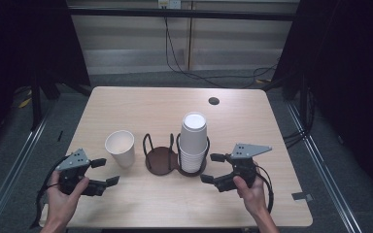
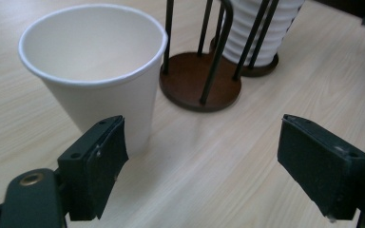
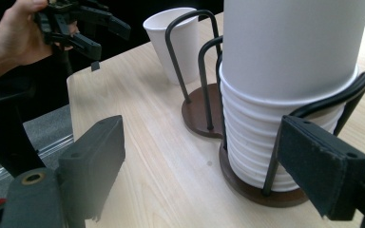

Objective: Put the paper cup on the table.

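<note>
While the smooth white paper cup [image 1: 120, 147] stands upright at centre left of the pale wood-grain surface [image 1: 141, 104], the left hand-held gripper [image 1: 105, 171] is held empty with jaws apart, just below it. A dark wire rack [image 1: 159, 156] with round brown bases stands beside the cup, its right ring partly hidden by a ribbed stack of cups [image 1: 193, 142]. The right hand-held gripper [image 1: 213, 168] is held wide and empty by the stack.

Pale wooden bench [image 1: 141, 104] with a round cable hole [image 1: 213, 101]; standing on it, a single paper cup [image 1: 120, 147] beside a dark two-ring holder [image 1: 159, 160] carrying a cup stack [image 1: 193, 143].
</note>
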`<state>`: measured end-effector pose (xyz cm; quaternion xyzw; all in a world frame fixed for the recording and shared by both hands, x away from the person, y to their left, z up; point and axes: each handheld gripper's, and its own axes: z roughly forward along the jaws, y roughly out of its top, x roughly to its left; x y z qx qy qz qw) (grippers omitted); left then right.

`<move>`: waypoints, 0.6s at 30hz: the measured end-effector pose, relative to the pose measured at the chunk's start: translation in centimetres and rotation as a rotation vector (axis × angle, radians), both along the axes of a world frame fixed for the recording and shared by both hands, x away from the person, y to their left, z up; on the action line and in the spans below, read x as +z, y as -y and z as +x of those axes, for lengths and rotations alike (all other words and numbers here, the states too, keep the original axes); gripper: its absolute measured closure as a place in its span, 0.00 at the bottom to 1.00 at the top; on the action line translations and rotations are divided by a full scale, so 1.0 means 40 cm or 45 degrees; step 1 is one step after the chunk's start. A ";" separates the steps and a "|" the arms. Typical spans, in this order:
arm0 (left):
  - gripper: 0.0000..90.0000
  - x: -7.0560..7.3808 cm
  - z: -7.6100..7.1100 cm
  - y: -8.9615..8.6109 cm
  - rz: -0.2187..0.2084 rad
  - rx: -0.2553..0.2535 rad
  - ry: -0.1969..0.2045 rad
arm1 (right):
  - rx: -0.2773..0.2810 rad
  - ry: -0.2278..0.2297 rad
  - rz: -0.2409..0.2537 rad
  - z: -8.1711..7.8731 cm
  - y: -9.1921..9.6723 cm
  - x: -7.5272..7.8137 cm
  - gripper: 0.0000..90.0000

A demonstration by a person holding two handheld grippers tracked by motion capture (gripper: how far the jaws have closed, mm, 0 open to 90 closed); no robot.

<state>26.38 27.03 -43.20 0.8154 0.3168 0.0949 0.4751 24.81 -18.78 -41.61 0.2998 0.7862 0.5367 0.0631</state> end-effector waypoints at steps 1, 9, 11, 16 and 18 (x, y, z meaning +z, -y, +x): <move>0.19 0.000 -0.005 0.003 -0.005 0.003 -0.002 | -0.002 -0.004 0.001 -0.002 0.001 -0.002 0.19; 0.18 -0.019 -0.042 0.067 -0.117 -0.066 0.007 | -0.008 -0.012 0.006 -0.009 0.001 -0.012 0.19; 0.18 -0.031 -0.050 0.088 -0.091 -0.064 0.028 | -0.009 -0.022 -0.006 -0.020 -0.002 -0.020 0.19; 0.18 -0.047 -0.058 0.120 -0.057 -0.062 0.028 | -0.018 -0.037 -0.021 -0.055 -0.003 -0.045 0.19; 0.18 -0.054 -0.062 0.127 -0.071 -0.038 0.027 | -0.025 -0.038 -0.037 -0.066 -0.006 -0.055 0.19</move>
